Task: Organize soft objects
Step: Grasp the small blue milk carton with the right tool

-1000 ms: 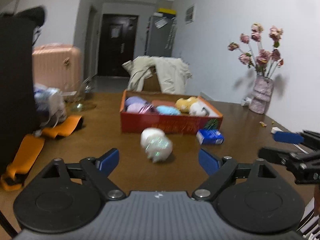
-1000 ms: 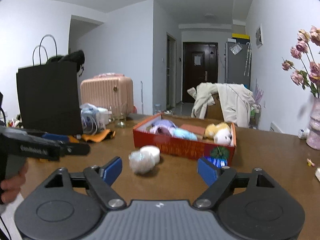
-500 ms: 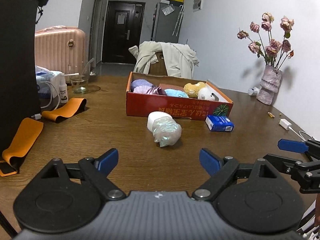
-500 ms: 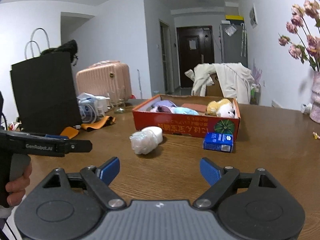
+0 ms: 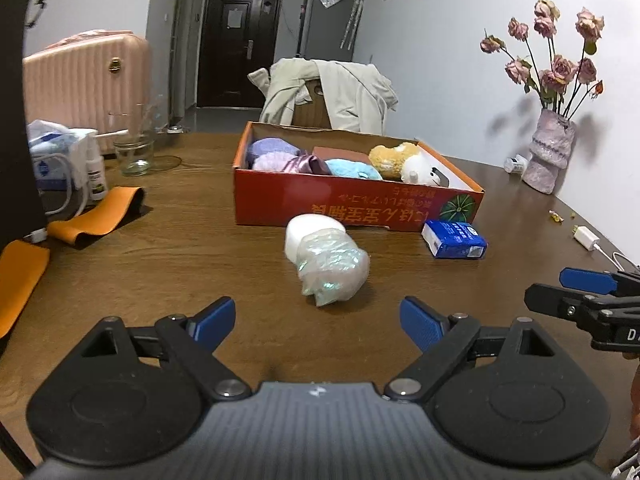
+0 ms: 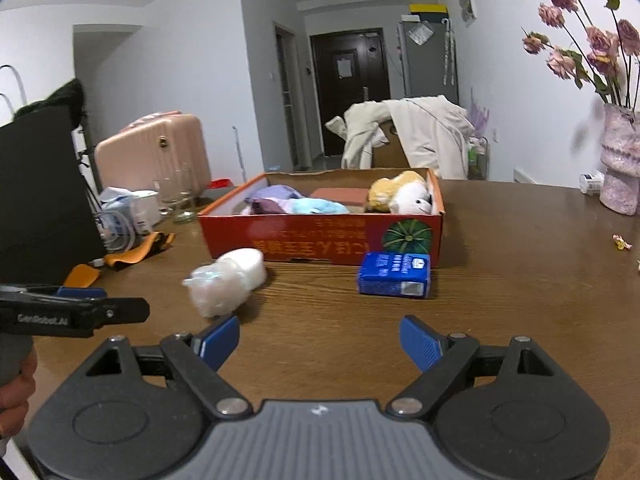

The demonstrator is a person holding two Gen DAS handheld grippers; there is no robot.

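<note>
Left wrist view: left gripper (image 5: 316,322) and right gripper (image 6: 319,340) fingers spread wide, both empty above the table (image 5: 180,264)

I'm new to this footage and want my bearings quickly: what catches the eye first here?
The red cardboard box mid-table, with pastel soft items and a plush toy inside, stands out first. Just in front of it lies a white roll in crinkly clear plastic, with a blue tissue pack to its right. Both tools, left and right, are open and hold nothing; dried pink roses in a vase stand by the wall.
</note>
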